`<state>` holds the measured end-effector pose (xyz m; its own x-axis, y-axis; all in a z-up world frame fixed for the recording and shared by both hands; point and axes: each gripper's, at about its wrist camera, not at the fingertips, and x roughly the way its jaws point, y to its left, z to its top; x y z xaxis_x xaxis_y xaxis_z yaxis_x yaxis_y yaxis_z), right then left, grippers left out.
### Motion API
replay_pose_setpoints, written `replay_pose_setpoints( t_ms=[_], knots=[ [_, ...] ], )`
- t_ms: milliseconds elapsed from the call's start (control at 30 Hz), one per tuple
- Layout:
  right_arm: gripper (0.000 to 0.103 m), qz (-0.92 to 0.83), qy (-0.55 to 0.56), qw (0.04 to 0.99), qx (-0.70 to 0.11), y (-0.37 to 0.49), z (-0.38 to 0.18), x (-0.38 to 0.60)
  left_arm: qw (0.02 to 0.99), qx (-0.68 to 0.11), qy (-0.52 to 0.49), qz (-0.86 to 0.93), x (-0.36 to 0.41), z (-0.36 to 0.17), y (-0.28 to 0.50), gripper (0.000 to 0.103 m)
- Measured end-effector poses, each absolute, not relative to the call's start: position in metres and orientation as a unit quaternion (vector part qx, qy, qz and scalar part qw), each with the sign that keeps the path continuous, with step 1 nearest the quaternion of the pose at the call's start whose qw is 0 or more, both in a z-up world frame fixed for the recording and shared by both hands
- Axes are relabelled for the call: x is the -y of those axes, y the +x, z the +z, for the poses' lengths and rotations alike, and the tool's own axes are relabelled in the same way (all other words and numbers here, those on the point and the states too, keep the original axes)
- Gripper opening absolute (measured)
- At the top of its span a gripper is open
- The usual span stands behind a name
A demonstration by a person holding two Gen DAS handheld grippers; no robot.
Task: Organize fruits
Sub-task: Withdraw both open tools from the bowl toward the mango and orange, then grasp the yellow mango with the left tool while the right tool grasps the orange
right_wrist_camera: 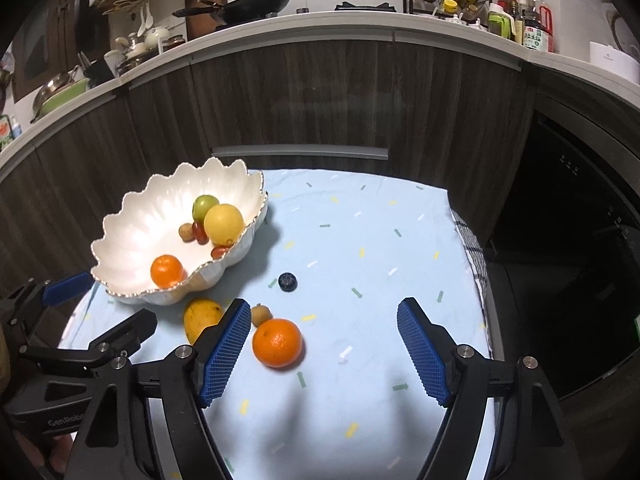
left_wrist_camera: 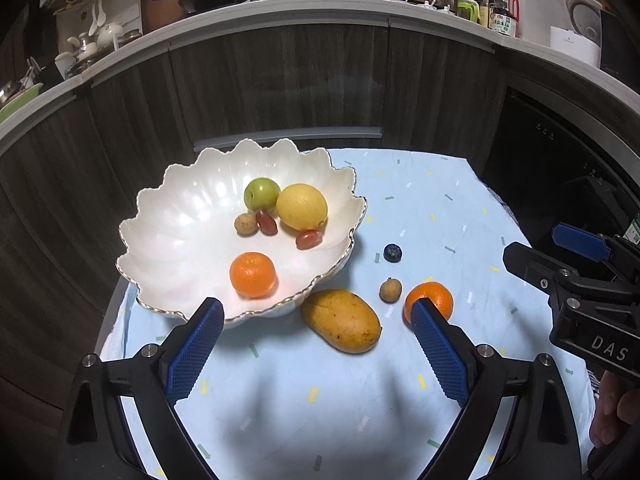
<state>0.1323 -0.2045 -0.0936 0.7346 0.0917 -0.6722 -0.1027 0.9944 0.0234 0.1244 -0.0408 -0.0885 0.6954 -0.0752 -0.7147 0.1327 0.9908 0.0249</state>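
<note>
A white scalloped bowl point(left_wrist_camera: 172, 224) point(right_wrist_camera: 132, 224) on the light blue cloth holds an orange point(left_wrist_camera: 253, 274), a lemon point(left_wrist_camera: 301, 206), a green fruit point(left_wrist_camera: 262, 193), a longan and two red grape tomatoes. On the cloth lie a mango point(left_wrist_camera: 341, 321) point(right_wrist_camera: 200, 317), a second orange point(left_wrist_camera: 434, 298) point(right_wrist_camera: 277, 342), a longan point(left_wrist_camera: 390, 290) point(right_wrist_camera: 262, 314) and a blueberry point(left_wrist_camera: 392, 252) point(right_wrist_camera: 287, 281). My left gripper point(left_wrist_camera: 316, 304) is open and empty above the mango. My right gripper point(right_wrist_camera: 322, 308) is open and empty, with the orange between its fingers, close to the left one.
The small table is covered by the blue cloth point(right_wrist_camera: 360, 240). Dark wood cabinets point(right_wrist_camera: 320, 100) stand close behind it, with a counter holding a pan, bottles and dishes. A dark oven front point(right_wrist_camera: 580, 220) is at the right. The right gripper also shows in the left wrist view point(left_wrist_camera: 576, 276).
</note>
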Motion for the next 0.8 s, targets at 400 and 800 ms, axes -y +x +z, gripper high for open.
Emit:
replay_pose_setpoints(
  t_ms=[400,800],
  knots=[
    [0.076,0.093,-0.048,0.925,-0.366,0.134,-0.112,0.199,0.916,-0.398,0.018,-0.049,0.043,-0.111,0.125,0.096],
    [0.076,0.131,-0.079,0.904,-0.4,0.149,-0.143,0.198,0.907,-0.417,0.035,-0.048,0.053,-0.14,0.132,0.096]
  ],
)
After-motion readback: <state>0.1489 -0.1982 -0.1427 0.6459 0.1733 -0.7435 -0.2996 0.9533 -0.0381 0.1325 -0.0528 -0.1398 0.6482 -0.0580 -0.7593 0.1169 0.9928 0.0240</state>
